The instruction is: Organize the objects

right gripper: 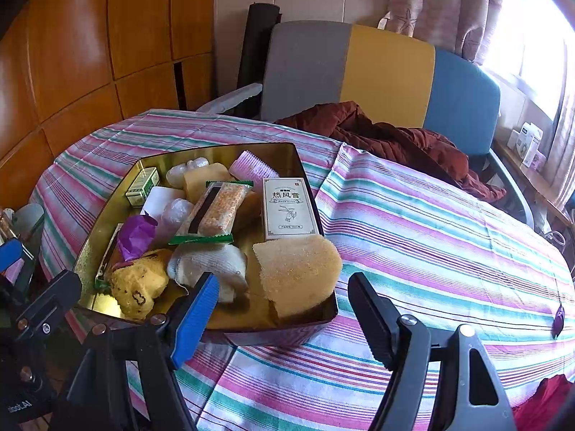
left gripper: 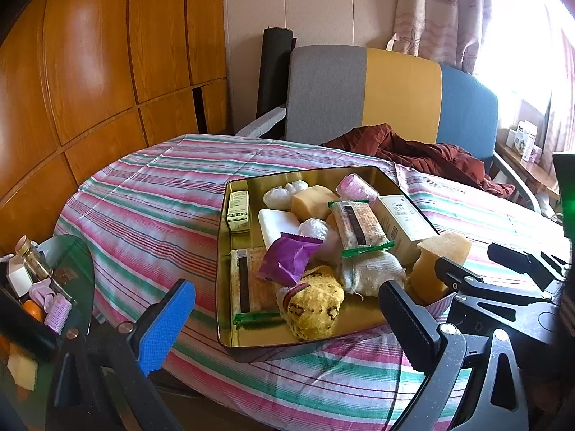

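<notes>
Gold tin point(right gripper: 316, 186) sits on the striped counter point(right gripper: 431, 222), crammed with packets and a sponge point(right gripper: 298, 269) at its near right corner. Left hand-held gripper point(left gripper: 287, 309) and right hand-held gripper point(right gripper: 284, 305) both gape, empty.

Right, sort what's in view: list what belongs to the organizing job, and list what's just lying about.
Job:
gold tin
tan sponge
cream carton
wrapped cracker bar
purple wrapper
yellow patterned sponge
white cloth roll
small green box
pink roll

Lying about:
dark red jacket
tri-colour chair
striped tablecloth
boxes on the sill
</notes>
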Tool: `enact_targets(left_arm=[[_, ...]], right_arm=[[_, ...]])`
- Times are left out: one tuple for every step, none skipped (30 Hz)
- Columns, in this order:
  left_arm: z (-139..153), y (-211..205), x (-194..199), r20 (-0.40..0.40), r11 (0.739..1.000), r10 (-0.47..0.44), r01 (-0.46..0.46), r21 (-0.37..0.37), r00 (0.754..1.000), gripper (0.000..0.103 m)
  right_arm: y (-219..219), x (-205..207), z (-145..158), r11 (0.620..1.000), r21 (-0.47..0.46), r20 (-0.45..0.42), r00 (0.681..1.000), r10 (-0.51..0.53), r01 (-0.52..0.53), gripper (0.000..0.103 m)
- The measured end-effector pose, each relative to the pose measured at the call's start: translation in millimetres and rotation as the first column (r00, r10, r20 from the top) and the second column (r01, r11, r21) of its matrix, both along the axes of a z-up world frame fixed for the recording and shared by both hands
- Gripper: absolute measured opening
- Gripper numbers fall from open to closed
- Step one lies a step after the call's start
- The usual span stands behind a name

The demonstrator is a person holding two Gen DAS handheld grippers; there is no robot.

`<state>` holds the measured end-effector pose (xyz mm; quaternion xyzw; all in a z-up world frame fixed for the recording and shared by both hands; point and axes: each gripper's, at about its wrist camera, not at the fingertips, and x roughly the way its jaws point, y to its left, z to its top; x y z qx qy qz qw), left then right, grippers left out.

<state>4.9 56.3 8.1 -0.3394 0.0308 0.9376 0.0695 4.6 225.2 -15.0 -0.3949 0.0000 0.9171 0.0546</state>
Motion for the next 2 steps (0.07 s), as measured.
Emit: enact_targets(left_arm=[[0.0,-0.4,-0.7,0.003,1.0,0.003,-0.003,0.0,1.0,0.103],[-0.2,-0.8,-1.6,0.006,1.0,0.005,-0.005,0.001,1.0,0.103]], right_arm=[[0.1,0.2,0.3,1.0,0.001,0.0,1.0,0.0,0.0,0.076],[0.3,0.2,0.4,1.0,0.0,-0.001,1.0,0.001,-0.001,0.076]])
